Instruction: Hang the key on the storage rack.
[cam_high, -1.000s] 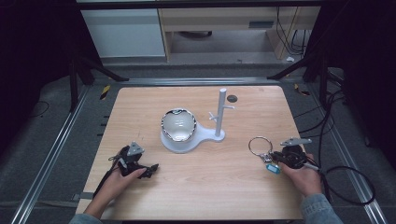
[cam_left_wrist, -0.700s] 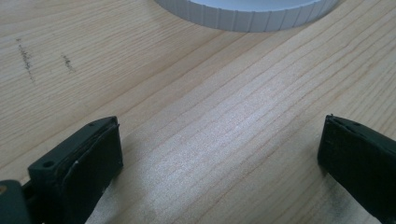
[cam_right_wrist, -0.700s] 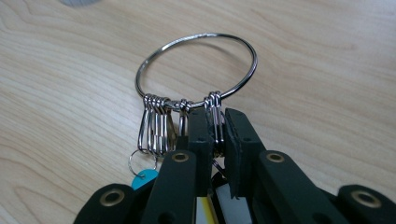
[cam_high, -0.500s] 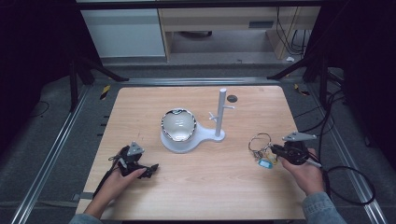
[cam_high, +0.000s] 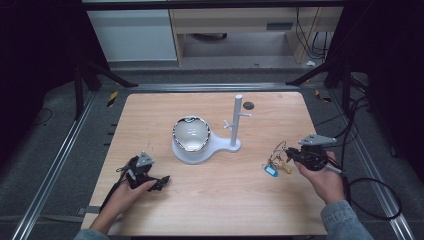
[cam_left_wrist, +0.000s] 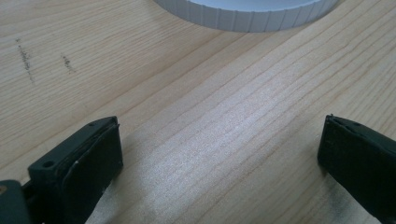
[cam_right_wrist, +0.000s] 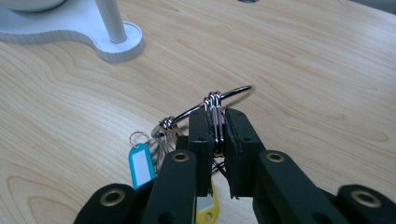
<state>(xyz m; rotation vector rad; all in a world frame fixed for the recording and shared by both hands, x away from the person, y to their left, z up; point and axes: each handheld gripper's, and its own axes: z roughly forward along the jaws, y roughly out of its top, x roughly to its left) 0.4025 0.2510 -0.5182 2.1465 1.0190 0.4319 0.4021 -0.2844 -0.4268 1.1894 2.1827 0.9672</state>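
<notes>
A metal key ring (cam_right_wrist: 233, 94) with a blue tag (cam_right_wrist: 141, 163), a yellow tag (cam_right_wrist: 206, 206) and some keys hangs just above the wooden table (cam_high: 240, 200). My right gripper (cam_right_wrist: 217, 117) is shut on the ring's wire. In the high view the right gripper (cam_high: 291, 156) is at the table's right side, and the blue tag (cam_high: 271, 171) dangles to its left. A white stand (cam_high: 236, 122) with a peg post and a shiny bowl (cam_high: 191, 134) stands mid-table. My left gripper (cam_high: 161, 181) rests low at the front left, open, with bare wood between its fingers (cam_left_wrist: 93, 154).
A small dark hole (cam_high: 248, 105) marks the table behind the stand. The stand's white base (cam_left_wrist: 247, 18) lies just ahead of the left gripper. Metal rails (cam_high: 55, 165) run along both table sides, and black cables (cam_high: 372, 195) trail off the right edge.
The right gripper has risen with the key ring, so the ring no longer lies flat and the tags hang under it. The left gripper has stayed put.
</notes>
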